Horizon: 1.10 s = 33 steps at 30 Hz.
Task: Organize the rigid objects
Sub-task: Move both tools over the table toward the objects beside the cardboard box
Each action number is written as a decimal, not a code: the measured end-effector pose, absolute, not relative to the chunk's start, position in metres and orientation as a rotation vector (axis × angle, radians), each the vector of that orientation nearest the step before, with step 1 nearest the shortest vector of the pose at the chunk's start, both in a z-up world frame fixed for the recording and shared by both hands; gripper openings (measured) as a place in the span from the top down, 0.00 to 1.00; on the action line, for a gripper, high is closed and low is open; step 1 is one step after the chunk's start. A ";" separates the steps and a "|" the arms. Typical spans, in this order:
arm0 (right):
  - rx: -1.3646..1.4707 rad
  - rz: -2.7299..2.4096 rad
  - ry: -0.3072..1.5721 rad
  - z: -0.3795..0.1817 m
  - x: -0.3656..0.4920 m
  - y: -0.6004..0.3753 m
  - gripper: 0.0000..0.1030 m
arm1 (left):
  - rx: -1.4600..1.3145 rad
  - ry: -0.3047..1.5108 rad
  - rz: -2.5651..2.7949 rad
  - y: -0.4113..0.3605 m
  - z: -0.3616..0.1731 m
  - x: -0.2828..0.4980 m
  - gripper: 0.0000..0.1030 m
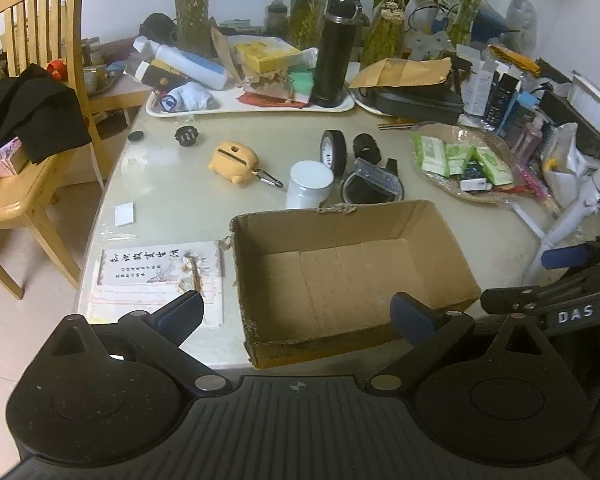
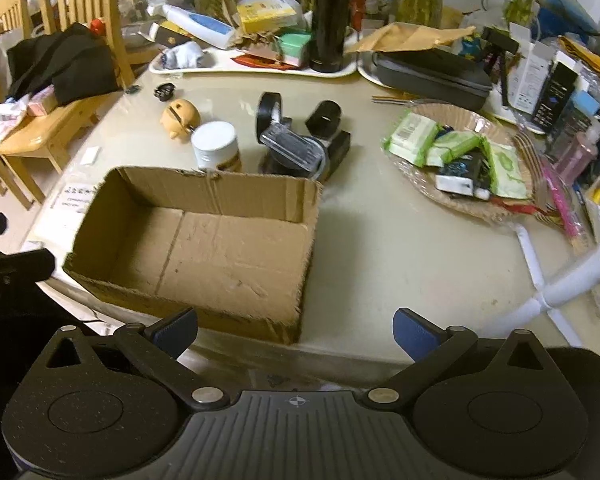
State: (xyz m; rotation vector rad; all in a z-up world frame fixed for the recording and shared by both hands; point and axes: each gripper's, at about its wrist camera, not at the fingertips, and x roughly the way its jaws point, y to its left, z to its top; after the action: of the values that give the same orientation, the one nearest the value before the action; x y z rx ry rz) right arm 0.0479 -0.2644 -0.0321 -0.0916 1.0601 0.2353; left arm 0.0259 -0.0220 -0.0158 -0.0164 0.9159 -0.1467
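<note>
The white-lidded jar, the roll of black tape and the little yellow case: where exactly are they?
White-lidded jar (image 1: 311, 175): left wrist view, on its flat lid.
Roll of black tape (image 1: 333, 151): left wrist view, on its side face.
Yellow case (image 1: 233, 161): left wrist view, on its rounded top.

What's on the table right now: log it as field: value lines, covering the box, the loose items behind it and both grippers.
box: cardboard box, open, empty, near table edge
behind box: white-lidded jar, black tape roll on edge, yellow case with carabiner, clear-lidded black container
right of box: woven tray of green packets
left gripper: open, holding nothing
right gripper: open, holding nothing
progress: nothing boxed yet
</note>
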 end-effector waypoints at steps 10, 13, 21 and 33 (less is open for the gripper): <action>-0.035 0.291 1.053 -0.026 0.065 -0.264 0.00 | -0.022 0.902 -0.158 -0.024 -0.012 0.036 0.01; -0.040 0.312 1.034 -0.024 0.069 -0.262 0.00 | -0.029 0.898 -0.169 -0.025 -0.010 0.040 0.01; -0.045 0.323 0.990 -0.022 0.085 -0.263 0.00 | -0.030 0.908 -0.163 -0.027 -0.005 0.048 0.01; -0.044 0.336 0.966 -0.024 0.118 -0.259 0.00 | 0.008 0.904 -0.168 -0.023 -0.005 0.056 0.01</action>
State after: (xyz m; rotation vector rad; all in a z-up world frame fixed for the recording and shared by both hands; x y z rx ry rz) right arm 0.1175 -0.2593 -0.0237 -0.0444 0.9661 0.3364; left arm 0.0557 -0.0234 -0.0054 0.0081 0.9044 -0.1677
